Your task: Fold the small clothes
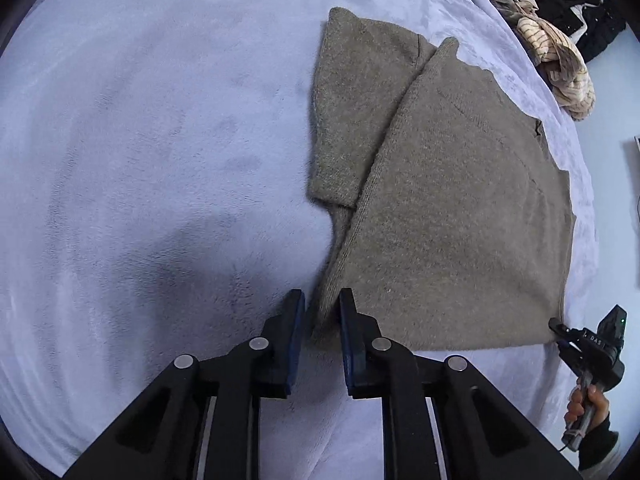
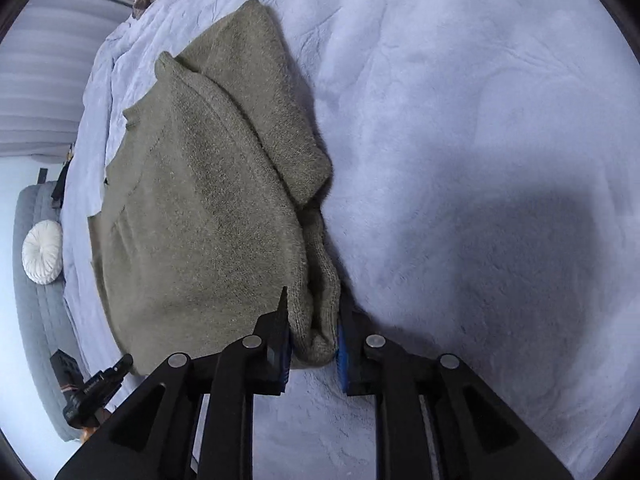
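Both tools (image 1: 322, 312) (image 2: 313, 320) apparently pinch sweater (image 1: 452, 216) corners.

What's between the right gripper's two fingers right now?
In the right wrist view, a bunched corner of the olive sweater sits between the fingers of the right gripper, touching both pads.

The olive knit sweater (image 2: 192, 208) lies flat on the pale lilac blanket (image 2: 460, 140), with one sleeve (image 2: 288, 120) folded along its right edge. At the near corner of the sweater, the right gripper (image 2: 314, 338) pinches the ribbed hem between its two blue pads (image 2: 282, 356). To the left of the sweater, the left gripper (image 2: 126, 360) touches its lower edge. Further left of the sweater, a white round cushion (image 2: 42, 252) rests on a grey sofa (image 2: 32, 320).
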Tool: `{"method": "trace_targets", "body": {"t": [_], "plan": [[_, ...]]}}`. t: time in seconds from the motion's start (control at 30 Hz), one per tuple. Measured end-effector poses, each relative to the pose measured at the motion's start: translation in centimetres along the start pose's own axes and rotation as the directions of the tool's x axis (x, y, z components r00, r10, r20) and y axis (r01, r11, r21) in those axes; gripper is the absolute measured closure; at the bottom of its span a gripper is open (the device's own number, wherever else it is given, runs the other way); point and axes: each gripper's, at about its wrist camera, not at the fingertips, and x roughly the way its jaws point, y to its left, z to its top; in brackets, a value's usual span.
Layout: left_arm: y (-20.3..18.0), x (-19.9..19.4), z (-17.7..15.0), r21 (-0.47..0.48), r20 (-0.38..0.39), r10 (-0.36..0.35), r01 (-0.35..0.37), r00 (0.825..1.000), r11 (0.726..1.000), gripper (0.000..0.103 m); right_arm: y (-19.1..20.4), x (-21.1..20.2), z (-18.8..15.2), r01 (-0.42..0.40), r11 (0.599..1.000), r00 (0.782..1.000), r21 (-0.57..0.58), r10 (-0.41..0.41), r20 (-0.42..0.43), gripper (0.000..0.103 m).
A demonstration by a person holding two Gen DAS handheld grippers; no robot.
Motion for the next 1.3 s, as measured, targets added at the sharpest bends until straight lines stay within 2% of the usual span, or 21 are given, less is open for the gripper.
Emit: {"method": "trace_targets", "body": {"t": [0.07,0.17,0.23,0.3,0.37,0.43,0.57,0.63,0.73,0.8,0.9,1.03,1.2,1.3], "plan": [[-0.2,-1.3,0.1,0.014,0.008,0.019,-0.019,1.0,1.0,0.085,-0.3,-1.6,-0.5,0.033,0.999,0.999,0.027,-0.033,0.014,0.083],[-0.8,-3.4,1.4,0.041,0.071,0.024,-0.027,0.997,0.999,0.085,-0.7,-4.5,-1.4,0.113,0.992,0.989,0.049,-0.117,0.091,0.081],[-2.1,-4.0,3.2,0.067,0.115,-0.006,-0.002,0.993,0.998,0.085,0.2,-6.0,-0.9,0.109,0.993,0.981,0.032,-0.113,0.157,0.079],[-4.3,-3.2,5.6,0.106,0.136,-0.028,0.013,0.99,0.994,0.085,1.4,-6.3,-0.1,0.081,0.997,0.983,-0.014,-0.078,0.169,0.079],[-6.8,-1.6,7.6,0.158,0.144,-0.028,0.005,0.989,0.987,0.085,3.9,-5.2,1.2,0.067,0.994,0.985,-0.089,-0.051,0.163,0.079],[-8.7,0.2,9.0,0.174,0.154,0.004,-0.031,0.988,0.984,0.085,6.2,-3.7,2.0,0.058,0.984,0.989,-0.168,-0.033,0.147,0.079],[-7.7,3.5,10.4,0.084,0.12,0.037,-0.047,0.992,0.995,0.085,8.8,0.8,3.1,0.074,0.97,0.994,-0.232,-0.054,0.092,0.079],[-6.2,3.8,10.2,0.027,0.121,0.002,-0.006,0.993,1.0,0.085,8.1,2.5,3.4,0.108,0.969,0.993,-0.221,-0.096,0.063,0.083],[-5.0,3.1,9.7,-0.009,0.091,-0.034,0.035,0.995,0.999,0.085,5.9,1.9,3.7,0.077,0.982,0.996,-0.17,-0.067,0.067,0.085],[-5.1,3.0,9.0,0.009,0.067,-0.026,0.026,0.997,1.0,0.085,4.7,1.0,3.8,0.078,0.988,0.995,-0.132,-0.068,0.075,0.085],[-5.9,2.0,7.8,0.05,0.047,0.025,-0.027,0.999,0.998,0.085,3.5,-0.1,3.6,0.049,0.996,0.997,-0.075,-0.044,0.068,0.085],[-7.2,0.9,6.2,0.068,0.024,0.069,-0.07,0.997,0.995,0.085,3.1,-1.4,2.8,0.065,0.996,0.996,-0.062,-0.061,0.061,0.079],[-9.8,-0.9,3.4,0.111,0.019,0.097,-0.099,0.995,0.989,0.085,1.9,-3.5,1.1,0.022,1.0,0.999,-0.012,-0.022,0.036,0.059],[-11.3,-2.0,1.9,0.114,0.018,0.105,-0.106,0.994,0.988,0.085,1.3,-4.7,0.0,-0.005,1.0,1.0,-0.002,0.005,0.024,0.053]]}}
